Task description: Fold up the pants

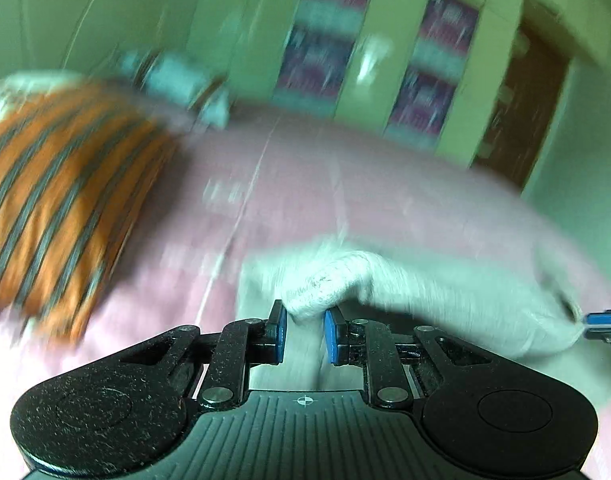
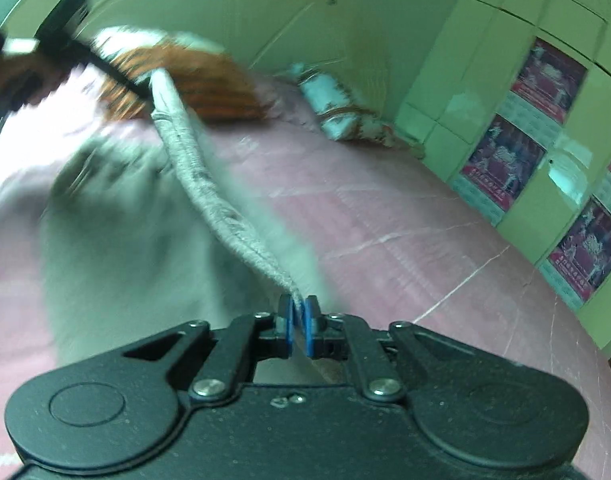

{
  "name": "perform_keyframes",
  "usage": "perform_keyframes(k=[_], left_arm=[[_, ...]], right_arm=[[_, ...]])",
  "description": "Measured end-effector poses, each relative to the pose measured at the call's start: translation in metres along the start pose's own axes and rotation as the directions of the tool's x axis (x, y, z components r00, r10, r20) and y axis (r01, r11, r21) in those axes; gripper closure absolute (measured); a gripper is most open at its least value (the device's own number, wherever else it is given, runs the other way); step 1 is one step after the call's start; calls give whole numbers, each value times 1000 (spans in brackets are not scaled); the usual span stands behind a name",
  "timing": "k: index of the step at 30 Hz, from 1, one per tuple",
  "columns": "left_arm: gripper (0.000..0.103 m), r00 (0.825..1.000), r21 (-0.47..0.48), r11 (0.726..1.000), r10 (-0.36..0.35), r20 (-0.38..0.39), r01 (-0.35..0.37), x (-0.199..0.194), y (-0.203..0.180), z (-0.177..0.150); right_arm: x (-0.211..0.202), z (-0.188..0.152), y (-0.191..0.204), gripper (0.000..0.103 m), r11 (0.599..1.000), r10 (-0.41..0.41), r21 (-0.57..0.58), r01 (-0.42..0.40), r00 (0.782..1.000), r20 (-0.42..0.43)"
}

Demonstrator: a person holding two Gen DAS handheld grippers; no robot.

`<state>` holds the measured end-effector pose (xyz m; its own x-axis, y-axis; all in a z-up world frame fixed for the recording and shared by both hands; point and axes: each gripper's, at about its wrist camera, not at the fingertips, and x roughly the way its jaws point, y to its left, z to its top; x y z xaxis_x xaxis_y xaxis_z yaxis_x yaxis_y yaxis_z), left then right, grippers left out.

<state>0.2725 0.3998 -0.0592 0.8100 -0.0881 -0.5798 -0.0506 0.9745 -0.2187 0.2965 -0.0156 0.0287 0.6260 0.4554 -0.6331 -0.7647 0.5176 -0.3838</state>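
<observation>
We see our left claw (image 1: 304, 330) with its blue pads (image 1: 330, 336) set a modest gap apart, and a bunched fold of the pale grey pants (image 1: 405, 292) is wedged between them, so the claw has hold of the cloth. From that pinch the pants spread off to the right over the pink bed sheet (image 1: 265, 200), and at the far right edge of the left wrist view we can just make out the blue tip of our right claw (image 1: 603, 320) at the other end of the fabric.

In the right wrist view our right claw (image 2: 300, 330) is closed almost completely, its pads (image 2: 308, 336) clamped on a thick ribbed edge of the pants (image 2: 209, 192). That edge runs taut, up and to the left, towards the dark blurred shape of the left claw (image 2: 105, 68) near the top left. The rest of the garment hangs blurred below and to the left of that edge, above the pink bed sheet (image 2: 405, 220).

Further out, an orange pillow with grey stripes (image 1: 61, 196) lies on the bed to the left, and a light rolled bundle (image 2: 337, 108) rests near the wall. Green cupboard doors with dark red posters (image 2: 501, 160) stand beyond the bed.
</observation>
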Motion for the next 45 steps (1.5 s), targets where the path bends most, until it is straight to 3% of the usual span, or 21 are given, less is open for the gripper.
perform_keyframes(k=[2, 5, 9, 11, 13, 15, 19, 23, 26, 29, 31, 34, 38, 42, 45], left_arm=[[83, 996, 6, 998, 64, -54, -64, -6, -1, -19], [83, 995, -95, 991, 96, -24, -98, -28, 0, -33], [83, 999, -262, 964, 44, 20, -37, -45, -7, -35], [83, 1000, -314, 949, 24, 7, -20, -37, -14, -34], [83, 997, -348, 935, 51, -57, -67, -21, -17, -37], [83, 996, -376, 923, 62, -71, -84, -13, -18, -39], [81, 994, -445, 891, 49, -93, -86, 5, -8, -37], [74, 995, -486, 871, 23, -98, -68, 17, 0, -37], [68, 997, -538, 842, 0, -76, -41, 21, 5, -38], [67, 997, -553, 832, 3, -72, -42, 28, 6, -37], [67, 997, -571, 819, 11, -74, -52, 31, 6, -38], [67, 998, -584, 810, 5, -69, -45, 27, 6, -40], [67, 998, -577, 815, 25, -56, -52, 20, 5, -45], [61, 998, -584, 809, 30, -60, -59, 40, 6, -38], [62, 998, -589, 806, 38, -49, -60, 50, 6, -33]], right_arm=[[0, -16, 14, 96, 999, 12, 35, -10, 999, -37], [-12, -24, 16, 96, 980, 13, 197, -10, 1000, -13], [-21, -26, 4, 92, 908, -25, 419, 12, 999, 25], [-22, -28, -2, 88, 855, -40, 518, 17, 999, 33], [-18, -34, -10, 83, 789, -41, 614, 18, 999, 23], [-13, -42, -17, 79, 719, -33, 694, 16, 999, 11], [0, -56, -27, 60, 586, -7, 810, -5, 1000, 11], [22, -68, -37, 60, 452, 40, 892, -17, 999, -1], [42, -81, -46, 60, 339, 66, 941, -9, 998, -14], [56, -90, -55, 69, 252, 66, 968, 5, 998, -23], [60, -92, -58, 81, 233, 66, 972, 17, 997, -34], [61, -93, -60, 81, 229, 76, 973, 17, 996, -36], [55, -89, -58, 78, 273, 83, 962, 7, 996, -31], [57, -86, -58, 80, 284, 80, 959, 20, 996, -44], [63, -82, -61, 80, 285, 73, 958, 31, 996, -54]])
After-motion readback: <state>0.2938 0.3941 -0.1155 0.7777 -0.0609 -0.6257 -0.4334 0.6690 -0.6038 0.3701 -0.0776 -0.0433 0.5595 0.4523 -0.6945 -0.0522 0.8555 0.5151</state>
